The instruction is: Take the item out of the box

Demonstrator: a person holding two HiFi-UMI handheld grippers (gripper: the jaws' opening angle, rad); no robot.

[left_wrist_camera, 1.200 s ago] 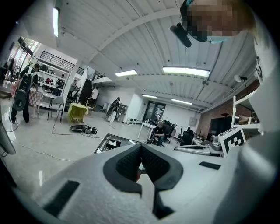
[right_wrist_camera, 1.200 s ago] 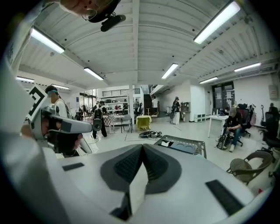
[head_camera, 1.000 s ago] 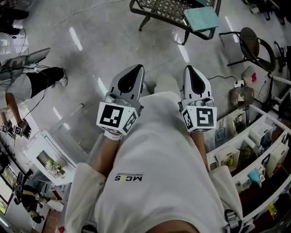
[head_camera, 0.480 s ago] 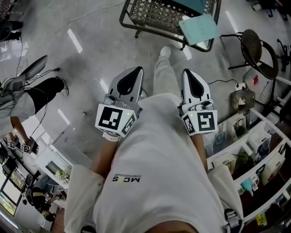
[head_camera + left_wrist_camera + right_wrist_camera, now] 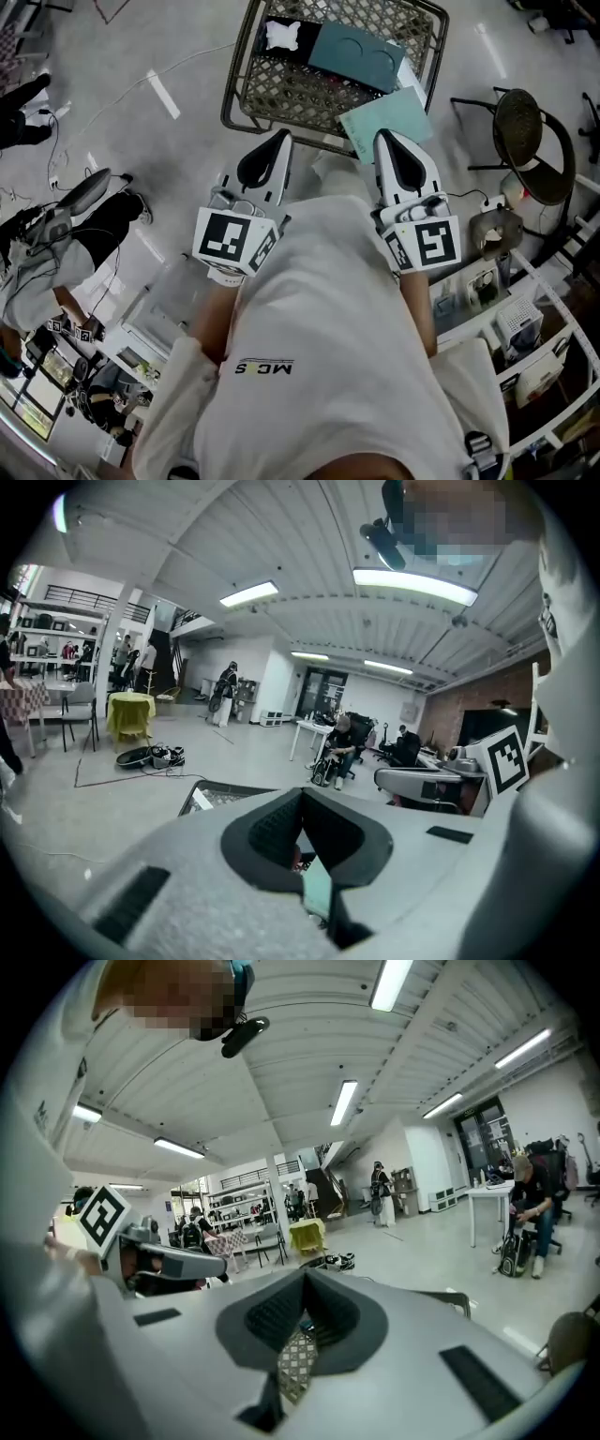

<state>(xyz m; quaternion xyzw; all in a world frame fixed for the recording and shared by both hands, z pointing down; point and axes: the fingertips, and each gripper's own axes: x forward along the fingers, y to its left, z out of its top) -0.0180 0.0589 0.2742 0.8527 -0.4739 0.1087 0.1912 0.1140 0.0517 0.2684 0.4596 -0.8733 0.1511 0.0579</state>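
At twelve o'clock in the head view, a wire basket [image 5: 239, 80] stands on the floor. It holds a teal box [image 5: 356, 56], a white item [image 5: 281, 35] at the box's nine o'clock, and a pale green sheet [image 5: 384, 122] overhanging the near rim. The left gripper [image 5: 277, 145] and right gripper [image 5: 388, 145] are held at chest height, pointing toward the basket but well apart from the box.

Left gripper view: the jaws are pressed together with nothing between them.

Right gripper view: the same, with only basket mesh visible beyond.

This looks like the approach step. Next, the jaws need to part and reach down to the box.
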